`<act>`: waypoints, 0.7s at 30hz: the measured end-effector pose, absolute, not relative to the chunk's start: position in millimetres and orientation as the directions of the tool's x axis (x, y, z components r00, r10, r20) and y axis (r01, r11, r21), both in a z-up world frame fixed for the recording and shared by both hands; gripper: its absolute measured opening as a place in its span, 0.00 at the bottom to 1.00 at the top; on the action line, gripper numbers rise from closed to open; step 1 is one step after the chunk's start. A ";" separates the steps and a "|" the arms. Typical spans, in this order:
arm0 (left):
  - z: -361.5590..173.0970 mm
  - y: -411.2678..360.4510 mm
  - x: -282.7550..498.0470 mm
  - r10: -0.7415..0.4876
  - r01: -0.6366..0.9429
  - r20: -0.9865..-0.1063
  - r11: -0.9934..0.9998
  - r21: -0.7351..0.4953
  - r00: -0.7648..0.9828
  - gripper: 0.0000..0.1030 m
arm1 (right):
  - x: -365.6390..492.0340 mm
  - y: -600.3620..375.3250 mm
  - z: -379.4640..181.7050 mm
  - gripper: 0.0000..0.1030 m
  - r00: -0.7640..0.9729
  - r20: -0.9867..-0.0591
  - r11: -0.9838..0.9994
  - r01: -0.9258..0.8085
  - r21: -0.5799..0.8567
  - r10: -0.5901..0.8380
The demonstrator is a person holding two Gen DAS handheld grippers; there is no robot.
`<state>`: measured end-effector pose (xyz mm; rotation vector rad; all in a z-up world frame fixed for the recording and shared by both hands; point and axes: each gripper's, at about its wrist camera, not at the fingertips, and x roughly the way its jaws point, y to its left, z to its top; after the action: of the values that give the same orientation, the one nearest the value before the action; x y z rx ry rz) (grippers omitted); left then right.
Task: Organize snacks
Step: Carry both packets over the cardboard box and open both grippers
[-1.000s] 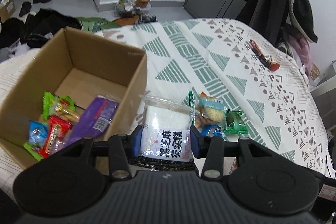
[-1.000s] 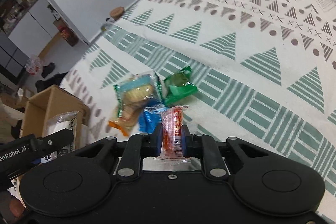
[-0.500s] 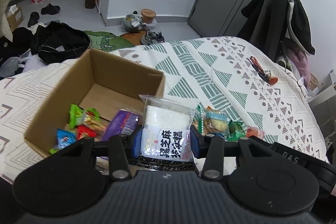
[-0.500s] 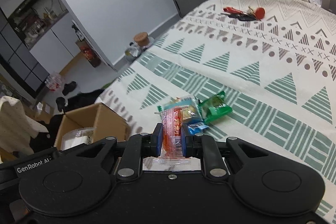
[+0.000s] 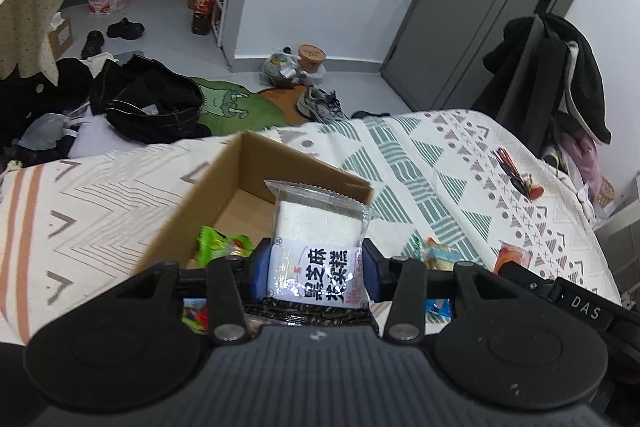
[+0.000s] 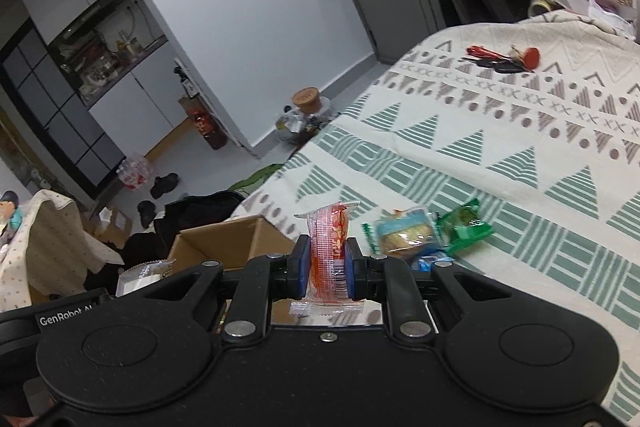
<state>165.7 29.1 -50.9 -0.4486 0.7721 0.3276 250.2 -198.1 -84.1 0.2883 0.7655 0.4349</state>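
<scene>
My left gripper is shut on a clear packet of white cake with black characters, held above the near right corner of an open cardboard box. A green snack shows inside the box. My right gripper is shut on a slim red-orange packet, raised over the bed. The same box lies to its left. On the patterned bedspread remain a blue-rimmed biscuit pack, a green packet and a small blue packet.
Keys with a red fob lie far back on the bed. Dark clothes, shoes and a green mat cover the floor beyond the bed's edge. A coat hangs on a rack at the right by a grey door.
Both grippers have risen and tilted up, so more of the room shows. The left one now sits further back over the box; both packets stay held.
</scene>
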 end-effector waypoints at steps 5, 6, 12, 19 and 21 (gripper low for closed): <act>-48.4 52.9 160.1 0.139 -0.467 -0.725 0.841 -0.273 0.675 0.43 | 243.3 -179.4 -79.1 0.17 0.632 -0.592 0.863 -0.308 0.402 0.501; -48.5 56.2 159.2 0.142 -0.471 -0.724 0.838 -0.275 0.675 0.43 | 242.1 -176.1 -78.1 0.17 0.631 -0.589 0.861 -0.314 0.401 0.505; -54.1 80.8 158.1 0.138 -0.489 -0.725 0.820 -0.298 0.675 0.43 | 234.4 -156.1 -72.8 0.17 0.633 -0.574 0.853 -0.348 0.389 0.520; -67.0 96.7 164.9 0.104 -0.487 -0.732 0.807 -0.333 0.673 0.43 | 239.1 -144.0 -72.9 0.17 0.628 -0.579 0.853 -0.354 0.383 0.520; -71.7 100.6 169.5 0.088 -0.486 -0.735 0.801 -0.349 0.673 0.43 | 240.7 -141.9 -73.0 0.17 0.631 -0.582 0.858 -0.348 0.377 0.512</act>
<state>169.5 100.6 -71.7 -0.5617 0.7723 0.3426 240.7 -141.9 -73.0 0.2388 0.7375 0.4980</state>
